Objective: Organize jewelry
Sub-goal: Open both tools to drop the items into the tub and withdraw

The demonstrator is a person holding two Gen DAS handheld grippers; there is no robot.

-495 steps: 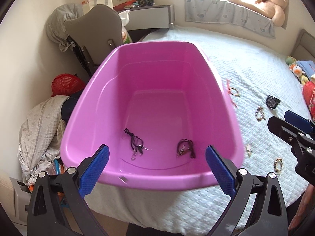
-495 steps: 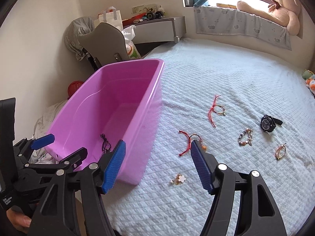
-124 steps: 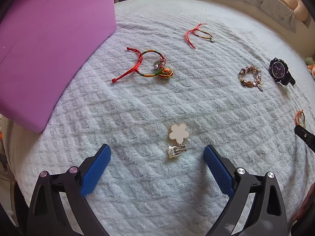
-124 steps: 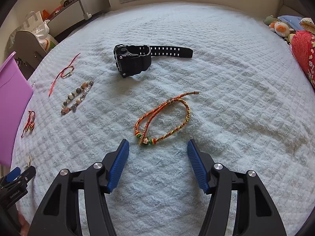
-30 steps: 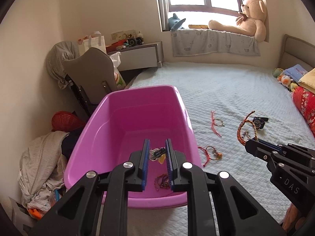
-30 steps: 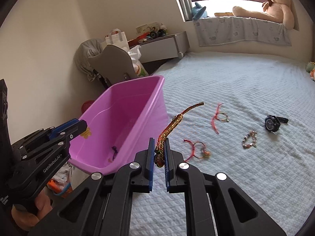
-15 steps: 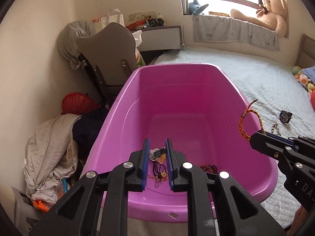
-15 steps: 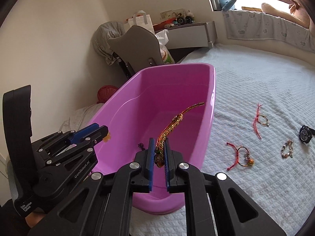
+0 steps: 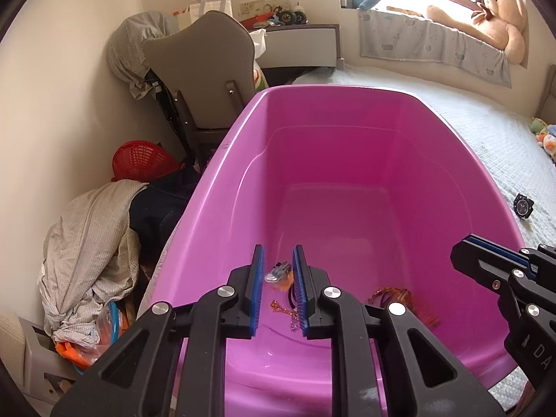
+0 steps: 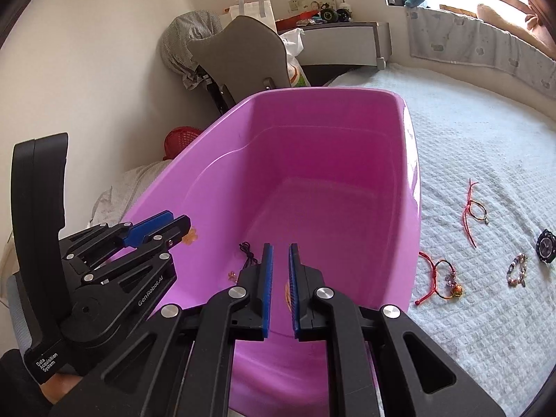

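chair point(image 9: 205, 66) – red basket point(image 9: 142, 165) | clothes pile point(image 9: 87, 239) | teddy point(image 9: 493, 17) – windowsill

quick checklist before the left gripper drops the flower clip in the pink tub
1. Left gripper above the pink plastic tub: ok.
2. Small flower-shaped clip pinched between its pads: ok.
3. Right gripper empty: ok, shut, nothing seen between its jaws.
4. Orange braided cord bracelet inside the tub: ok, though blurred.
5. White bedspread free of jewelry: not ok; red cord bracelet, beaded bracelet and black wristwatch lie there.
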